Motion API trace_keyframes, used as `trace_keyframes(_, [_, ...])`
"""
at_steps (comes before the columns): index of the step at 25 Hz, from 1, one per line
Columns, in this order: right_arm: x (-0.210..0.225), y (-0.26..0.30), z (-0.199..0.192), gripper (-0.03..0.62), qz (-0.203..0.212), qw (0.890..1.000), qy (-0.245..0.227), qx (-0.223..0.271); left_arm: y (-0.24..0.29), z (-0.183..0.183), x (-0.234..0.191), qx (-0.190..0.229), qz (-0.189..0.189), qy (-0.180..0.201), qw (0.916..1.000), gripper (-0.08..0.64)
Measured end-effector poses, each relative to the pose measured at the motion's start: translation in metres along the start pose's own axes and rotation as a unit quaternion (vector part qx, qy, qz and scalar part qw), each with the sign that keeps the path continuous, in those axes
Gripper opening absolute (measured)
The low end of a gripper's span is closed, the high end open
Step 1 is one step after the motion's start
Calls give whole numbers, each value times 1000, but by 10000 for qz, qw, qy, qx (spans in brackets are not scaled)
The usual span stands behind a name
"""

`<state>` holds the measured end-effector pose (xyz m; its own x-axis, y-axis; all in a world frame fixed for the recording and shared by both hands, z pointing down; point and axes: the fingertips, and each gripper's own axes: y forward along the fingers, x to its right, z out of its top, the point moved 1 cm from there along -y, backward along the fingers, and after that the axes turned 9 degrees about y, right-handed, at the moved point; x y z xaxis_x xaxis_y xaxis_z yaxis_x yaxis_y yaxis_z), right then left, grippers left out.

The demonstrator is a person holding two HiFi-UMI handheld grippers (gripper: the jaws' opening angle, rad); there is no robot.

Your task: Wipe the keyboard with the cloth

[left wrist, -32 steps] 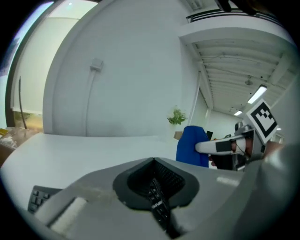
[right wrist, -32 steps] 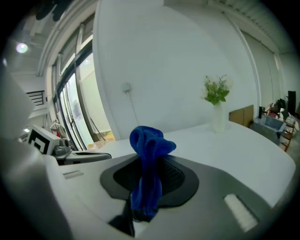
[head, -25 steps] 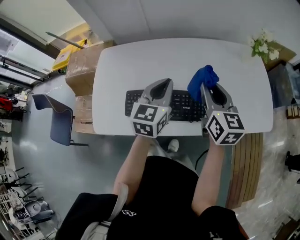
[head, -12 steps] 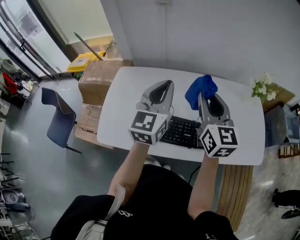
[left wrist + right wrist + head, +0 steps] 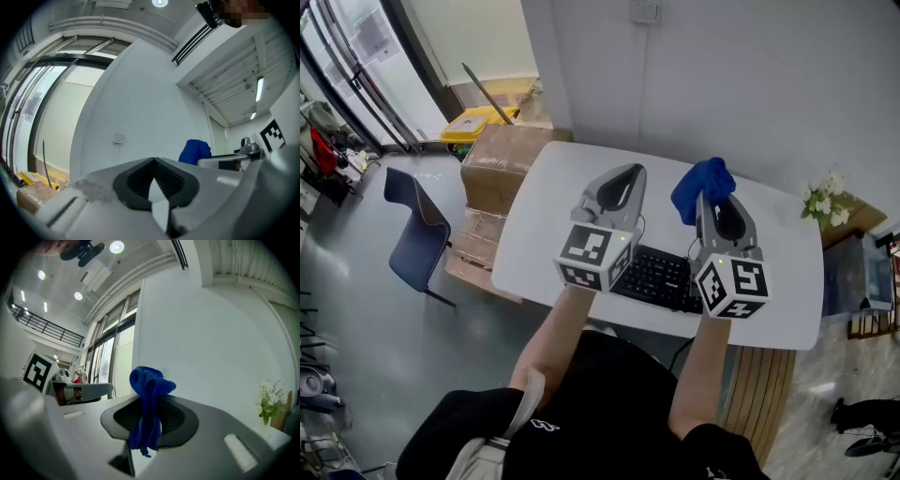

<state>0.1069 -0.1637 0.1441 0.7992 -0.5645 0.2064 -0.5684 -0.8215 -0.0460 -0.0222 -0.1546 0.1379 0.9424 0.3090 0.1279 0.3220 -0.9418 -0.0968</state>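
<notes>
Aloft, blue cloth [image 5: 703, 186] pinched in the right gripper [image 5: 711, 202], clear of the keyboard [image 5: 656, 275]; left gripper [image 5: 625, 173] closed, empty.

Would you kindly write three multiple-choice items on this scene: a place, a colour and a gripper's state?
1. Where does the keyboard lie? A on the white table; B on the cardboard box; C on the chair.
2. What colour is the cloth? A red; B blue; C white.
3. How is the left gripper? A shut on the cloth; B wide open; C shut, empty.
Answers: 1 A, it lies on the tabletop near the person; 2 B, it shows blue in the right gripper; 3 C, its jaws meet on nothing.
</notes>
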Motion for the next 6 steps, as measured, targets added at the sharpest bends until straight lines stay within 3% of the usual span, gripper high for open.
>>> trace_keyframes(6, [-5,3,4,91,72,9999,-49,65,-3,1,-5,28,53,14,10000,-2])
